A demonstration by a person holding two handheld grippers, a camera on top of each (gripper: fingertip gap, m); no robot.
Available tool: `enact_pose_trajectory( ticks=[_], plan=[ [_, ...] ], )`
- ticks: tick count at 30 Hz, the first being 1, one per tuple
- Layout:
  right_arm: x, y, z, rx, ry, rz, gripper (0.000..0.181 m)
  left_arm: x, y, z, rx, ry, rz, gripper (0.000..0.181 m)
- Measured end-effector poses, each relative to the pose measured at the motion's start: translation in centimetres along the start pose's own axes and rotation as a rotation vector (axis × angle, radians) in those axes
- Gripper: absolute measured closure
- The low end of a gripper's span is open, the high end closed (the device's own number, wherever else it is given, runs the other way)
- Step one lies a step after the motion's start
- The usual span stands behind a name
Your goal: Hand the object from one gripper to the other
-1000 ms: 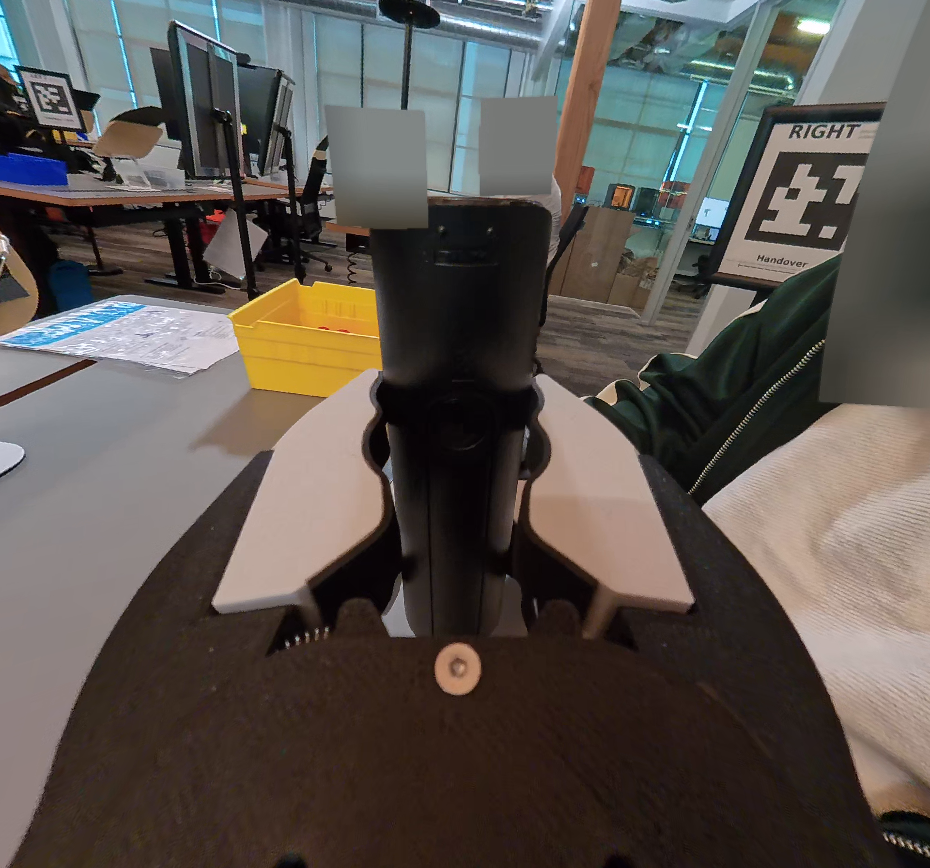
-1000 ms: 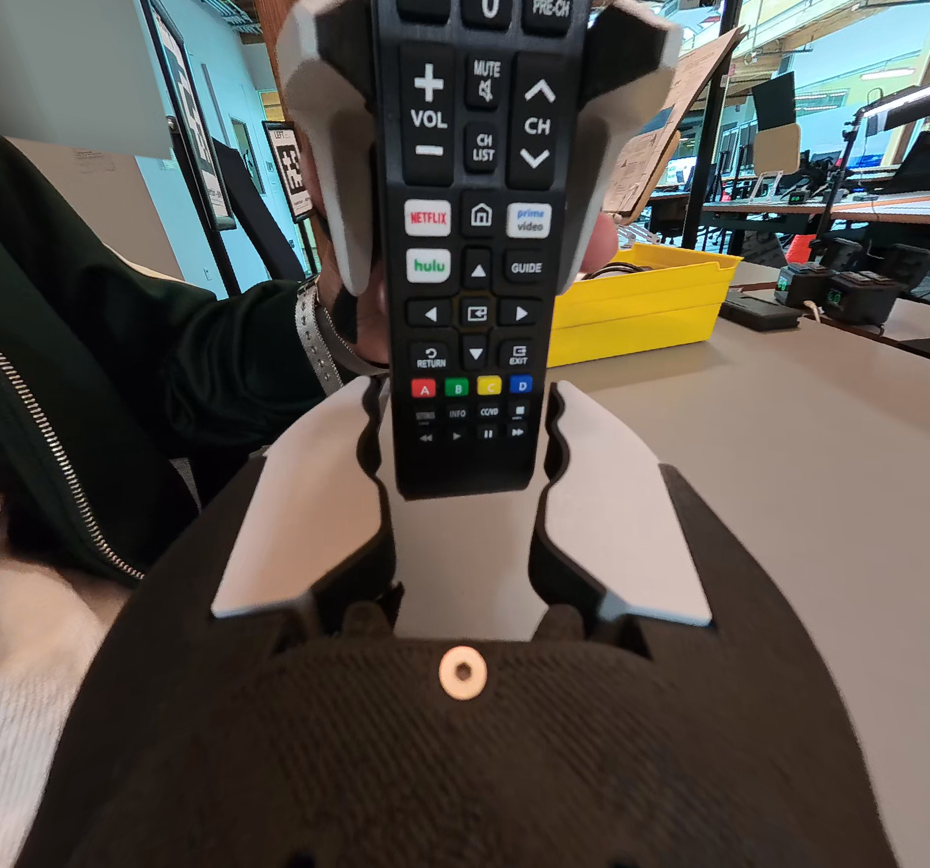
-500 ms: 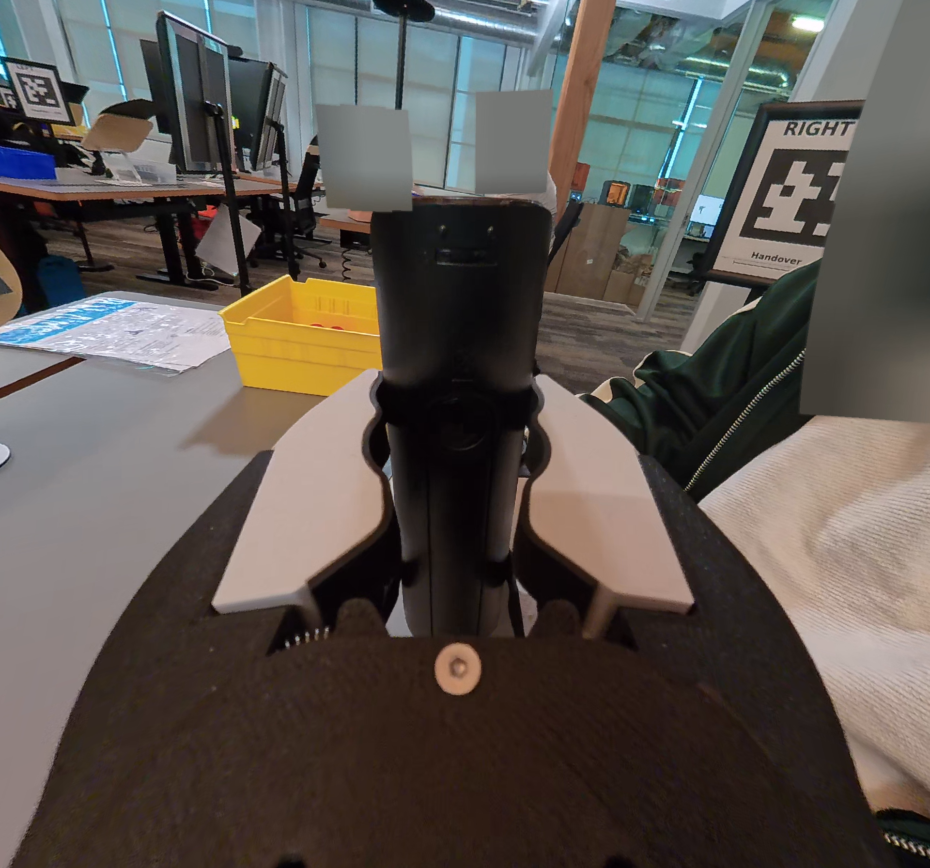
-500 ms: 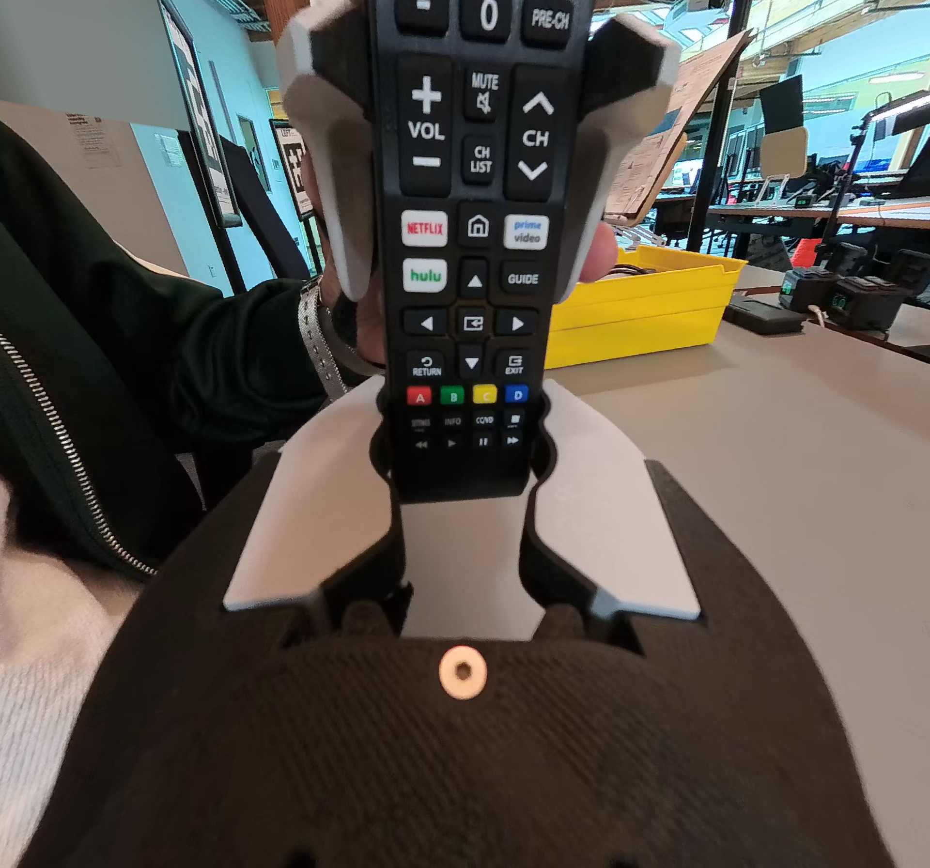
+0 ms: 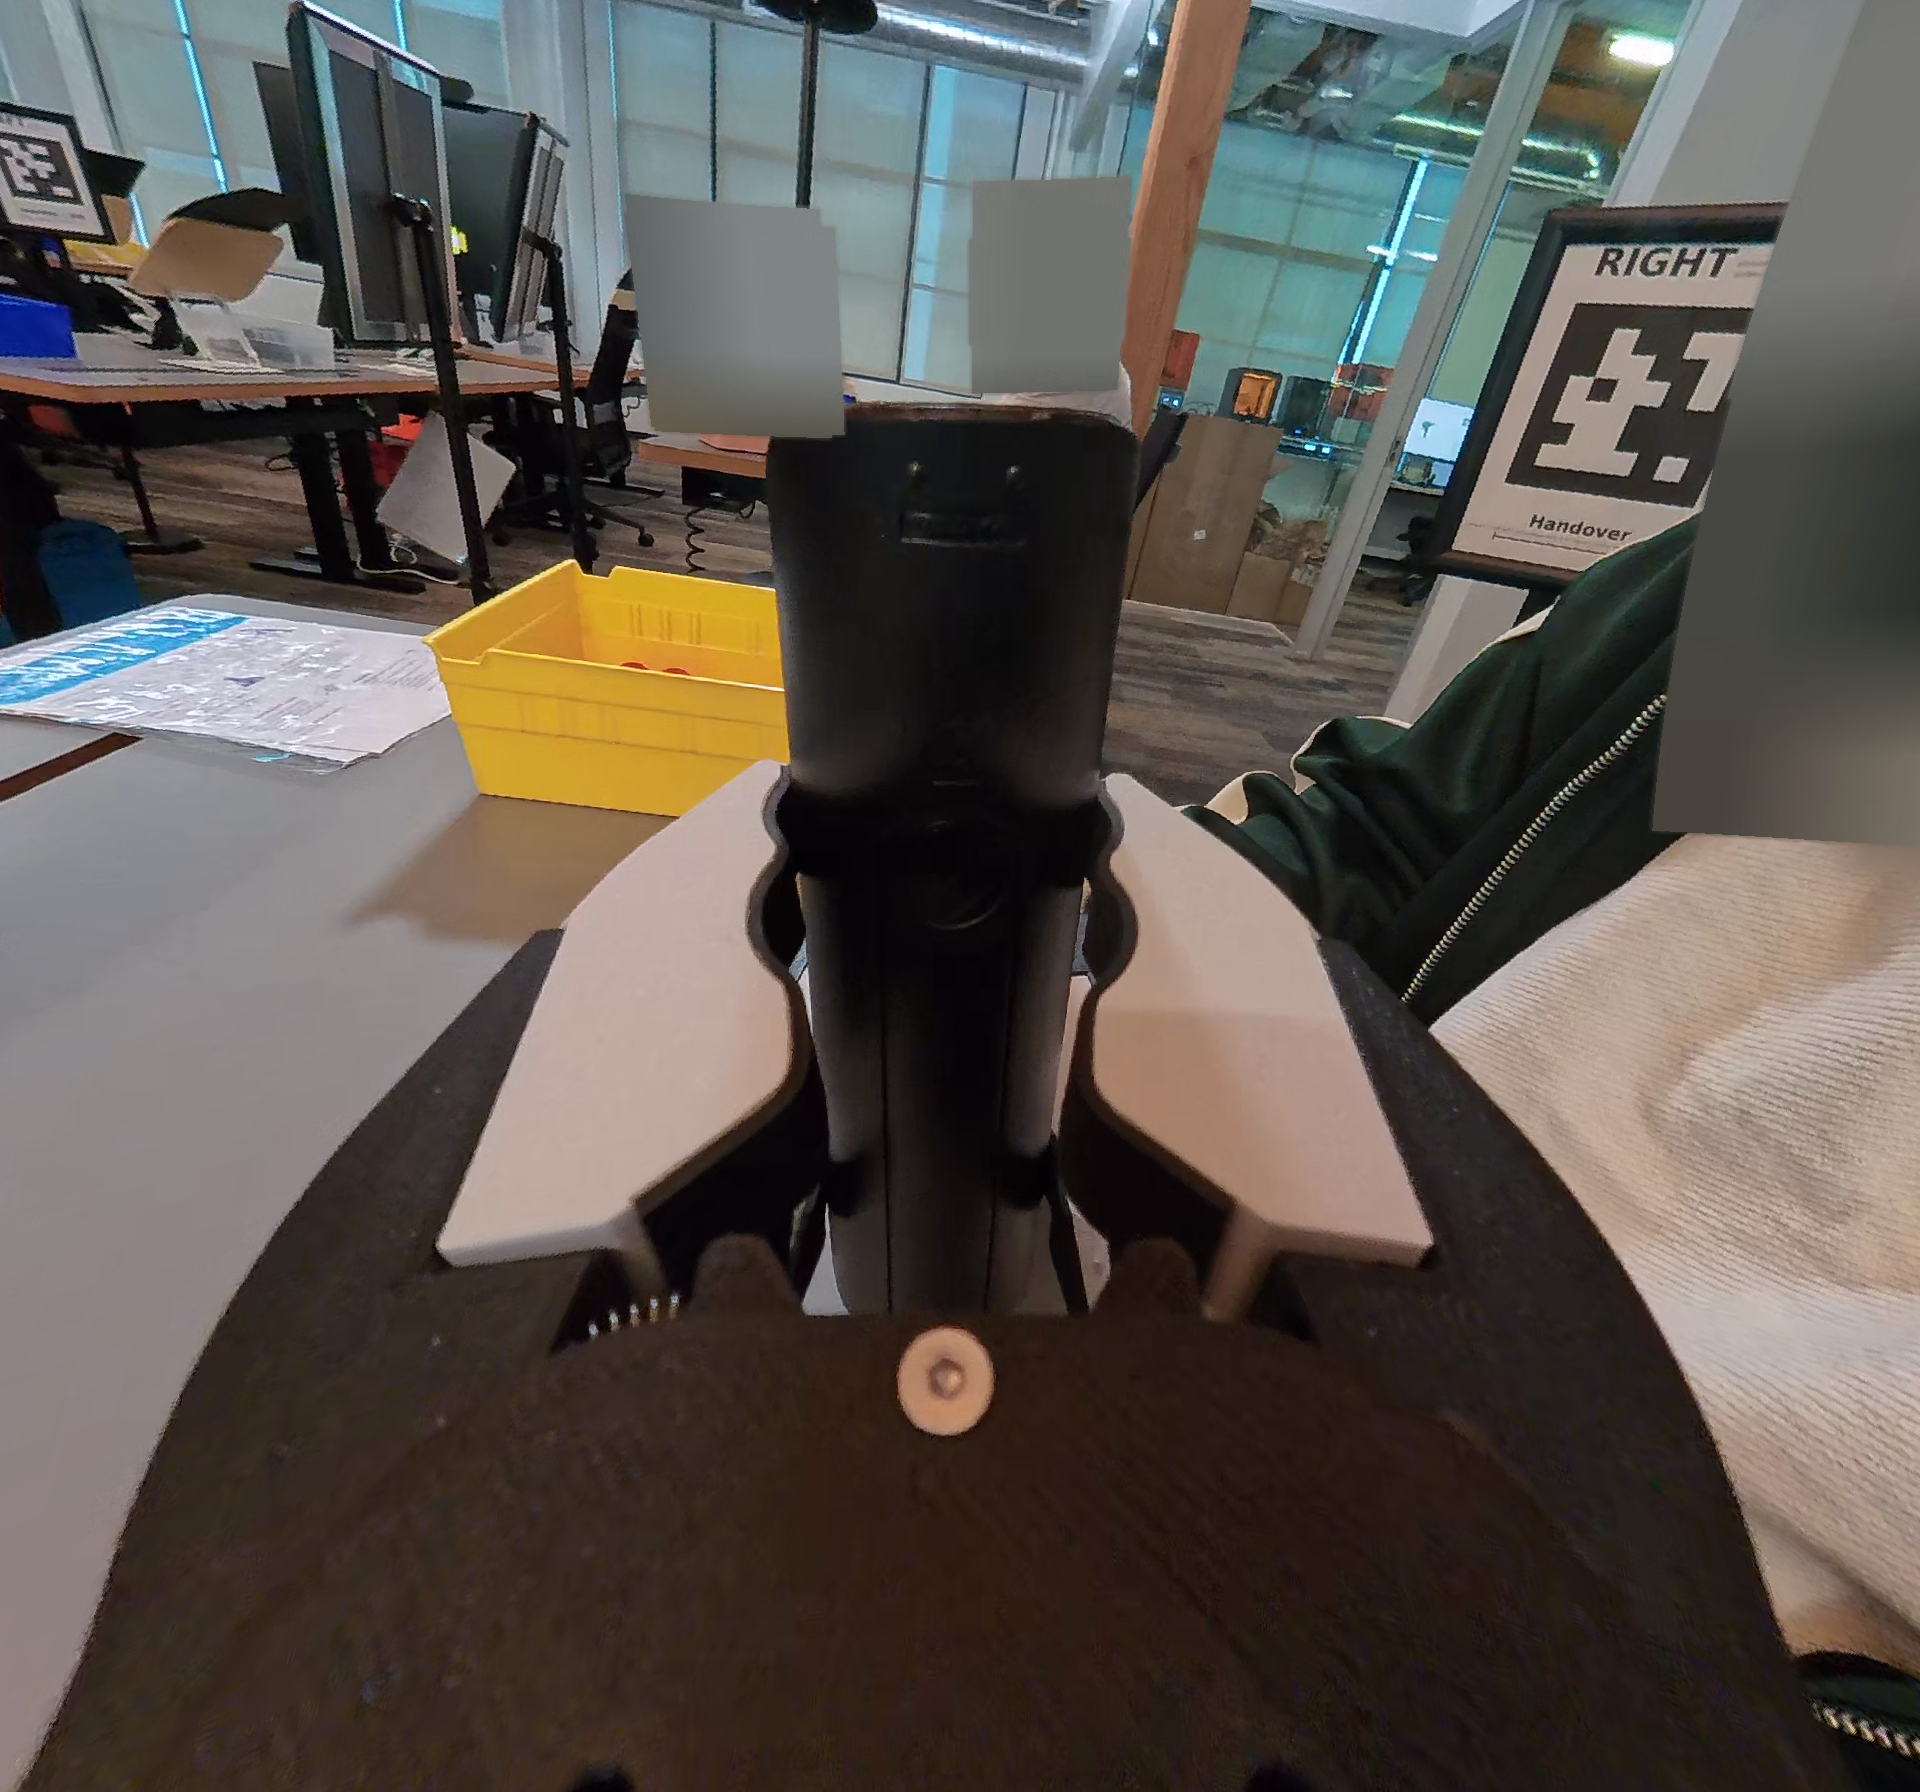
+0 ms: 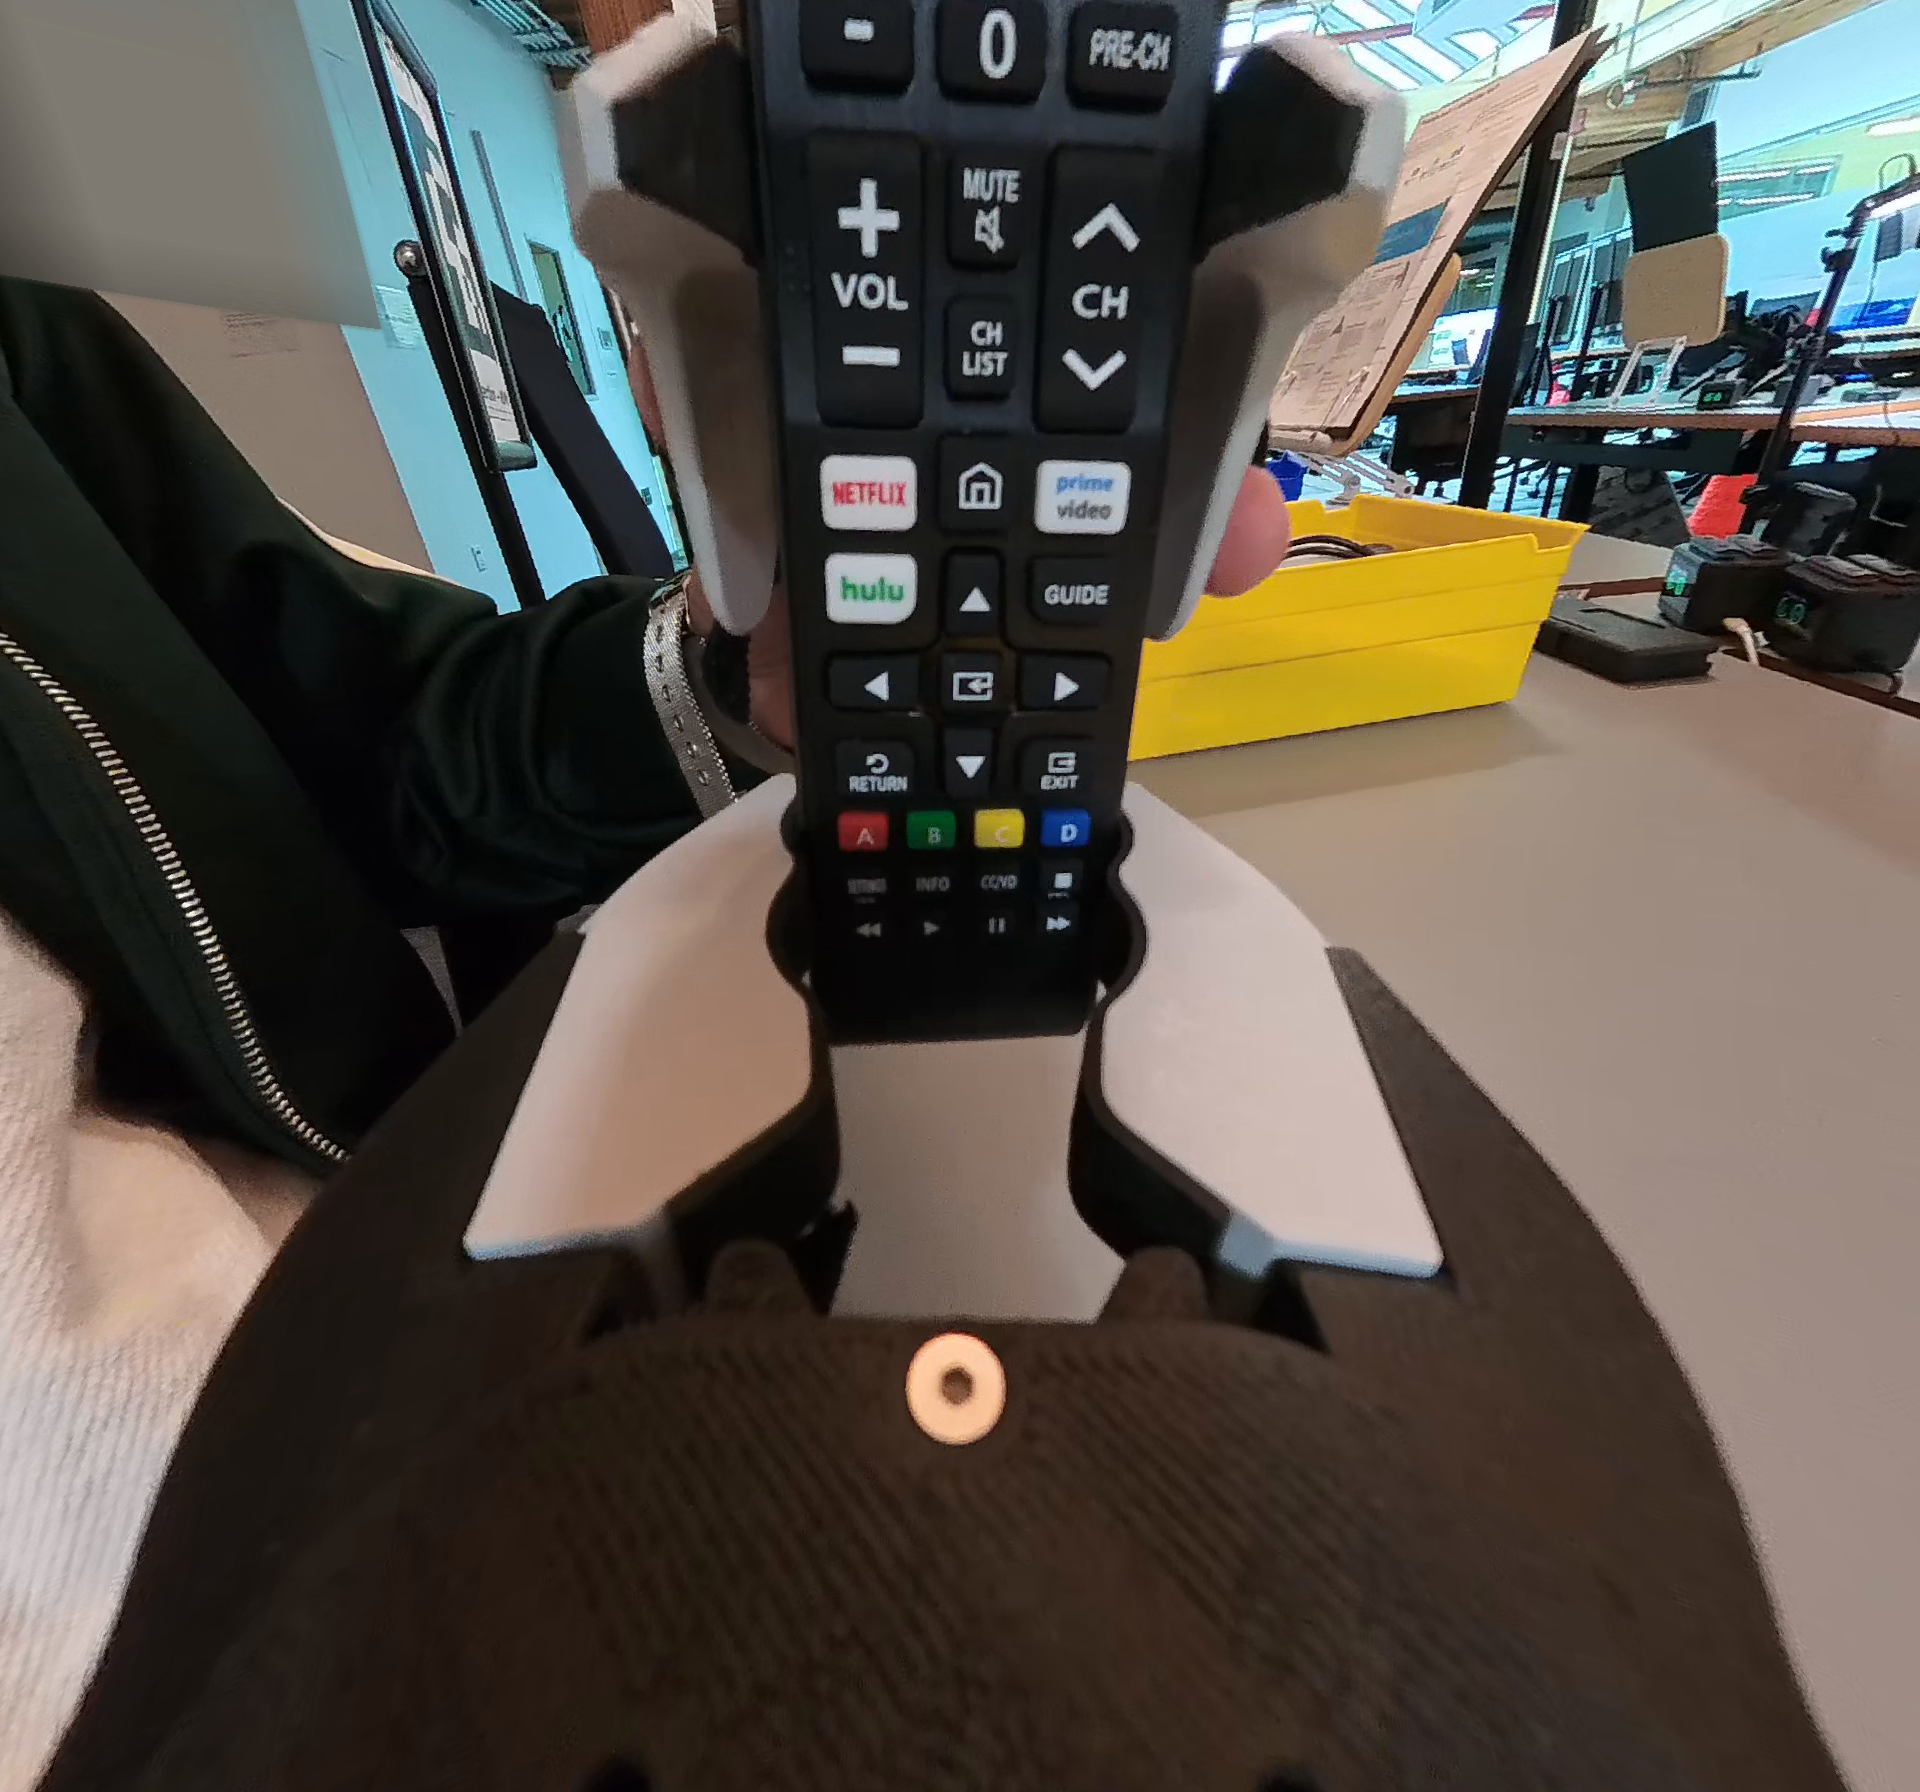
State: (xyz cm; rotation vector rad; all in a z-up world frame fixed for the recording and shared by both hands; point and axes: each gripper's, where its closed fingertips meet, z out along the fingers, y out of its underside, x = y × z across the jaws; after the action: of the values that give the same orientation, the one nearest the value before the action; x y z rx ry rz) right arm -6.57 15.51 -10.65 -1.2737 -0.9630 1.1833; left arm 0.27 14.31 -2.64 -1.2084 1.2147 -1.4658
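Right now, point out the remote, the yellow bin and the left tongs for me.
remote [image 6: 977,495], right wrist view, on the button face at its middle.
yellow bin [image 5: 582,703], left wrist view, on its front wall.
left tongs [image 5: 940,843], left wrist view, midway between the fingertips, shut on the remote's back.

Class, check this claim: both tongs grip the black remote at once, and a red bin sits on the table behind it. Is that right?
One detail is wrong: the bin is yellow, not red, as the right wrist view shows. The rest holds: the left tongs and the right tongs both grip the black remote, and the bin sits on the table behind it.
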Motion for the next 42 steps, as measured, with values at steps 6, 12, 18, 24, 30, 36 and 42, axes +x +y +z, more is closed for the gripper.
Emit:
enact_pose_trajectory(
  ticks=[6, 12, 18, 24, 30, 36, 42],
  plan=[
    [0.0, -0.3, 0.0, -0.011, 0.000, -0.005, 0.130, 0.2, -0.4, 0.0, 0.019, 0.005, 0.005, 0.129],
    [-0.2, -0.7, 0.0, -0.001, 0.002, -0.014, 0.130, 0.4, -0.8, 0.0, 0.029, 0.009, 0.010, 0.128],
    [-0.2, -1.6, -0.3, 0.036, 0.012, -0.011, 0.130, 0.2, -1.0, -0.1, 0.030, -0.013, 0.010, 0.119],
    [0.5, -1.9, -0.9, 0.037, 0.037, -0.018, 0.130, -0.3, -1.0, -0.4, 0.032, -0.027, 0.002, 0.116],
    [1.5, -1.9, -1.7, 0.031, 0.071, -0.027, 0.130, -1.2, -1.9, -1.7, 0.044, -0.067, 0.012, 0.114],
    [2.2, -1.9, -2.3, 0.028, 0.101, -0.025, 0.130, -2.1, -4.3, -4.2, 0.096, -0.137, 0.044, 0.119],
    [3.0, -1.0, -2.5, -0.064, 0.165, -0.075, 0.130, -3.8, -3.8, -5.4, 0.011, -0.220, -0.084, 0.113]
  ],
)
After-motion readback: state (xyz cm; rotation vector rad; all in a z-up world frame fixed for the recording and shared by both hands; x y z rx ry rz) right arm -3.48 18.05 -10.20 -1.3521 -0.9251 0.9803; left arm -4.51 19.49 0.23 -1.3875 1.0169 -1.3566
